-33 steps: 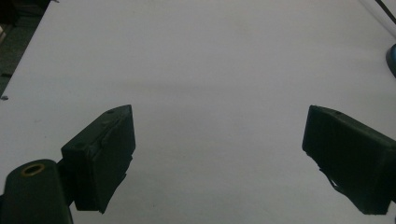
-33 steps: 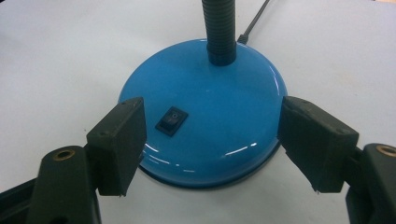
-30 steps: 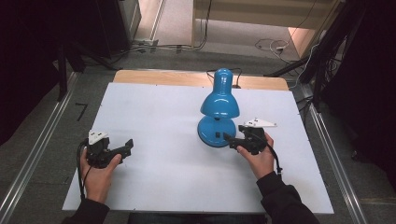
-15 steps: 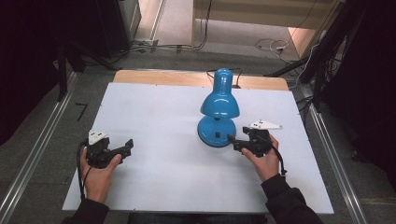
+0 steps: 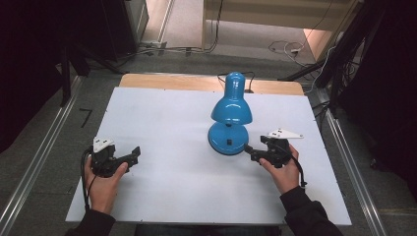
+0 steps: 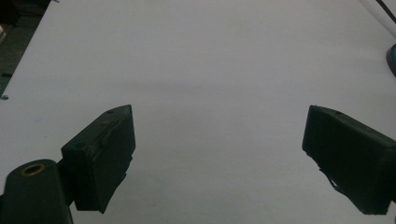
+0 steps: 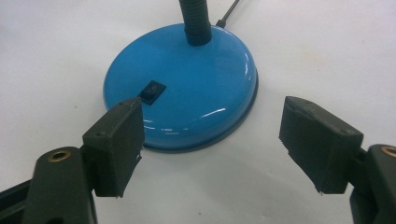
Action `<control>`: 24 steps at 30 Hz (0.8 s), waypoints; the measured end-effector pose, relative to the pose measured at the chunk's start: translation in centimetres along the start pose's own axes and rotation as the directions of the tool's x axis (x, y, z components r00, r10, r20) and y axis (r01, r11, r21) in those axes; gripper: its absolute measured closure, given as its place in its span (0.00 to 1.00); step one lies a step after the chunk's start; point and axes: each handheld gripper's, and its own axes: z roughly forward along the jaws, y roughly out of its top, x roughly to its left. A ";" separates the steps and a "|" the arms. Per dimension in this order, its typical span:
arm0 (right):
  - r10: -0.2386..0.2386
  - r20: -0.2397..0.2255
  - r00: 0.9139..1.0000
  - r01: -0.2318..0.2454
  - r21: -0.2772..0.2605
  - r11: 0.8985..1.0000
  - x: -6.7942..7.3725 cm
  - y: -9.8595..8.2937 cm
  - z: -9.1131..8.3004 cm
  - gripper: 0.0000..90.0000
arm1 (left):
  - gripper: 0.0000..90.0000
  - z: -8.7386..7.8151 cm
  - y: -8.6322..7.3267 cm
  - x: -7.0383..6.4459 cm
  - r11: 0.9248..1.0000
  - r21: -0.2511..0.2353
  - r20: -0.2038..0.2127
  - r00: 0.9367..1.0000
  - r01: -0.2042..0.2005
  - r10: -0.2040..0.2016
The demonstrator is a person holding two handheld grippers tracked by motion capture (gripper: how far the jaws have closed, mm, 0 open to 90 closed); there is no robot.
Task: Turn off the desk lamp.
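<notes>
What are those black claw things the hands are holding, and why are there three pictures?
They are grippers: pinching tools with two black jaws, one in each of a person's hands. One picture looks down from above the white table. There you see the left gripper, the right gripper and a blue desk lamp. The other two pictures come from small cameras riding on the grippers. The left one looks along its open jaws at bare table. The right one looks along its open jaws at the lamp's round base, with its little black switch. Neither gripper holds anything.

Dim overhead lighting; white glare streaks on the lamp base [image 7: 187, 88], soft shadows beneath it, near fingers [image 7: 116, 144] slightly blurred.
</notes>
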 end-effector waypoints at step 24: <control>0.020 0.031 0.999 -0.020 0.005 1.000 -1.8 -1.7 -2.2 0.22 | 0.12 0.0 0.0 0.0 1.000 0.001 0.000 1.000 0.000 0.000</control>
